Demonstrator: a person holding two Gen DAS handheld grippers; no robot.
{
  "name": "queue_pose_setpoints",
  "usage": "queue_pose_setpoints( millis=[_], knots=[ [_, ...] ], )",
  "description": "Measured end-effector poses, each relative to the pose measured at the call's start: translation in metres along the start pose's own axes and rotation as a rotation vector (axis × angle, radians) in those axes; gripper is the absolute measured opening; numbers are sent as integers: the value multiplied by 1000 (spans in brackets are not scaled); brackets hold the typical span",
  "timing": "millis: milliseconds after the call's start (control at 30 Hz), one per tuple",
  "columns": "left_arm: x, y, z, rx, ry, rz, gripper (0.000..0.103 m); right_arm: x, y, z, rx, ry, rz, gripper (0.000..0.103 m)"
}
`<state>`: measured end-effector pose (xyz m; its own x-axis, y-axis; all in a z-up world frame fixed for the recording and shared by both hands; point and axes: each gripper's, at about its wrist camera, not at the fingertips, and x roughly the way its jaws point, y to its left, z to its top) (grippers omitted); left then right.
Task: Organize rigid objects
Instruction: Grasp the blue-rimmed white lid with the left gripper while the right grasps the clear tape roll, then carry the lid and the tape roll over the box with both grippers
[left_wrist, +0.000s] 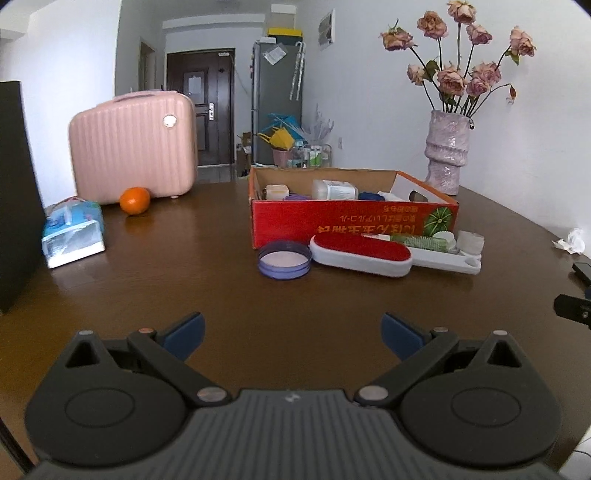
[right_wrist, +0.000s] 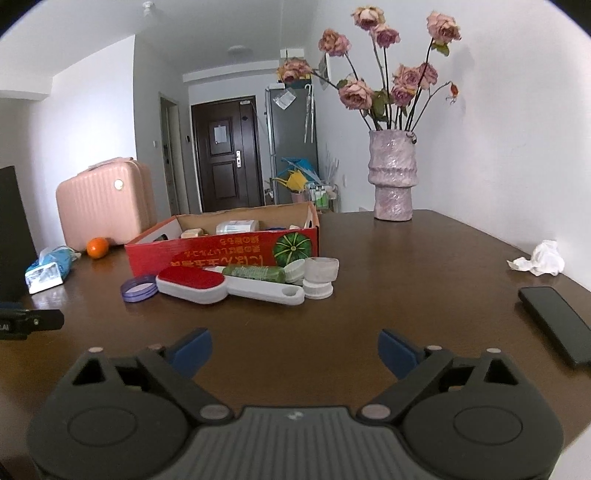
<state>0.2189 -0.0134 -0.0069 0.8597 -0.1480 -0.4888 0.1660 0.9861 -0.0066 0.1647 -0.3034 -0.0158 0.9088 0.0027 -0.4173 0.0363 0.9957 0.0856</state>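
Hand-held gripper (right_wrist: 294, 350) agape; lint brush (right_wrist: 192, 284) w/ red box (right_wrist: 221, 254).

The left gripper (left_wrist: 293, 336) is hanging wide open over the brown table (left_wrist: 184, 280), empty. A purple lid (left_wrist: 284, 258) and red brush (left_wrist: 362, 254) are lying before the red box (left_wrist: 351, 221).

Brown table (left_wrist: 184, 280), red box (left_wrist: 332, 221), lint brush (left_wrist: 362, 253), vase (left_wrist: 447, 155), orange (left_wrist: 135, 200)
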Motion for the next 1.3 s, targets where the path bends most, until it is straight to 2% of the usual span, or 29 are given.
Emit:
queue_pose_setpoints(
  millis=[133,233,367,433,667,733,767,833,867,1133,1233,1300],
  knots=[
    [31,3,18,15,11,-16,99,31,-2,13,4,25,6,90],
    [60,8,33,25,32,-38,94,53,-8,24,12,29,6,89],
    [107,13,50,33,86,-30,83,90,-17,43,16,42,7,88],
    [124,15,55,28,104,-43,83,110,-21,51,19,60,11,82],
    [174,24,59,-7,161,-85,81,177,-37,73,106,122,50,76],
    [180,23,57,-5,165,-83,81,190,-38,75,116,133,41,69],
    [182,23,56,5,159,-87,77,195,-38,76,119,137,33,66],
    [183,22,54,16,149,-92,67,205,-39,76,123,151,28,49],
    [183,22,53,21,140,-92,67,208,-39,76,120,163,27,45],
    [176,16,53,60,124,-88,66,210,-41,75,127,154,31,42],
    [165,16,54,56,97,-67,66,194,-39,77,117,124,33,42],
    [152,19,51,20,91,-49,66,179,-36,77,99,109,25,42]
  ],
)
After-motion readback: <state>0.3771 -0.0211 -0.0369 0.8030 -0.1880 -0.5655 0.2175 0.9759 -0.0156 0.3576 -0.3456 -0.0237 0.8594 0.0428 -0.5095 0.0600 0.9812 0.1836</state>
